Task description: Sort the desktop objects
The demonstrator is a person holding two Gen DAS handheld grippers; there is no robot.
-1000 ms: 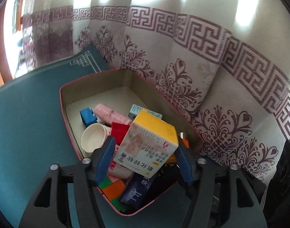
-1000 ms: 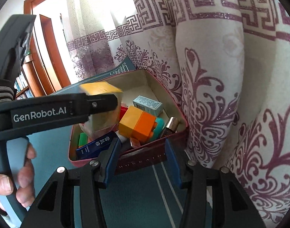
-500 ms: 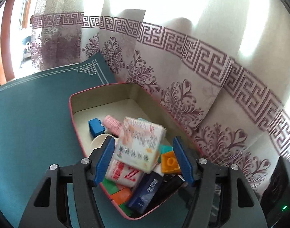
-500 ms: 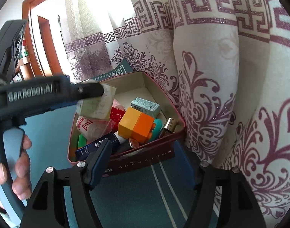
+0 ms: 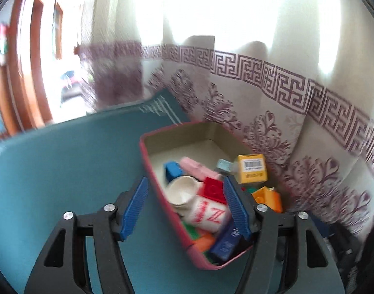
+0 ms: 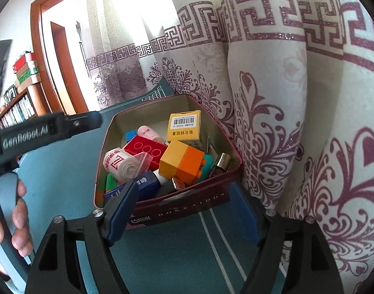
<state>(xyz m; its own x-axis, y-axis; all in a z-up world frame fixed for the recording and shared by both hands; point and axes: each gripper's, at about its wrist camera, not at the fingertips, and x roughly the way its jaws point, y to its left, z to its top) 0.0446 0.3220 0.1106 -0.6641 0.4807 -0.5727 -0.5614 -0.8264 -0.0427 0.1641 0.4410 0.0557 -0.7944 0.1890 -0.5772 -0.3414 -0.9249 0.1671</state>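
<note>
A red-walled box (image 6: 187,208) (image 5: 147,161) stands on the teal mat against the curtain, filled with several small things. A yellow carton with a barcode (image 6: 185,125) (image 5: 253,169) lies at its far side. A red brick (image 6: 145,149), a white roll with red print (image 6: 123,165) and a yellow-orange block (image 6: 182,161) lie nearer. My left gripper (image 5: 185,208) hovers over the box's left rim, its jaws opening with nothing pressed between them. My right gripper (image 6: 184,210) stands at the box's near wall, its jaws opening, pads off the wall.
The patterned curtain (image 6: 272,122) hangs right behind the box and to its right. Teal mat (image 5: 64,166) stretches to the left. A hand (image 6: 18,215) holds the left gripper's handle at the left of the right wrist view. A bookshelf (image 6: 15,107) stands far left.
The left gripper let go of the yellow carton, which dropped into the box's far side. That gripper drew back to the left and widened. The right gripper's jaws spread apart.
</note>
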